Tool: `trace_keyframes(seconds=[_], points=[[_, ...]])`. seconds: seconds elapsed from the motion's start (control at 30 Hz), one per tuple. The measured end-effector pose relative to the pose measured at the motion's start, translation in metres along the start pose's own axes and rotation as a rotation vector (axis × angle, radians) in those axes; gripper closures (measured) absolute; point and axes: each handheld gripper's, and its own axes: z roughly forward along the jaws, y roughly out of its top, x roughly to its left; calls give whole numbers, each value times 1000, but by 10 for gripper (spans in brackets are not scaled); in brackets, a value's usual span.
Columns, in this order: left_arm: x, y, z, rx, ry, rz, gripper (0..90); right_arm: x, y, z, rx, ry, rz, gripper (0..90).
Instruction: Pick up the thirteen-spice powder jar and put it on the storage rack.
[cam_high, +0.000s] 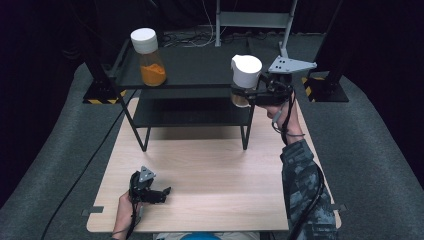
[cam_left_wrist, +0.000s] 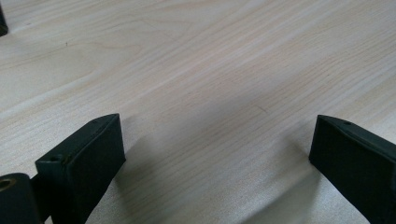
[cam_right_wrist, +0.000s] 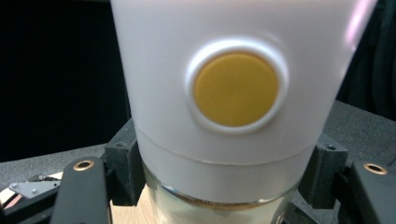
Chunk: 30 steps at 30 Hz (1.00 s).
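Left gripper (cam_high: 162, 192) lay low on the near left part of the table (cam_high: 210, 170), jaws spread wide with nothing between them; in the left gripper view only bare wood grain showed between the two black jaws (cam_left_wrist: 219, 140). Right gripper (cam_high: 239, 91) was held farther out, at the right front corner of the black shelf (cam_high: 190, 67), jaws clamped on a jar (cam_high: 245, 75) just below its white lid. In the right gripper view the jaw pads pressed the jar on both sides at the lid's lower edge, with clear glass under it, and a yellow round button (cam_right_wrist: 236, 88) set in the lid's side faced the camera. The jar stood upright in the grip, at the height of the upper shelf board and at its right edge; whether its base touched the board could not be told. A second jar (cam_high: 148, 57), white-lidded with orange powder inside, stood on the far left of the upper board, well apart from the first.
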Motion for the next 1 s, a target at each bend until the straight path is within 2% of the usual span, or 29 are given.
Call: trace_keyframes(seconds=[0.43,1.0], points=[[0,0,0,-1,-2,0,29,-3,11,2,-25,-10,6,300],[0,0,0,0,-2,3,29,-7,25,9,-32,-54,29,301]])
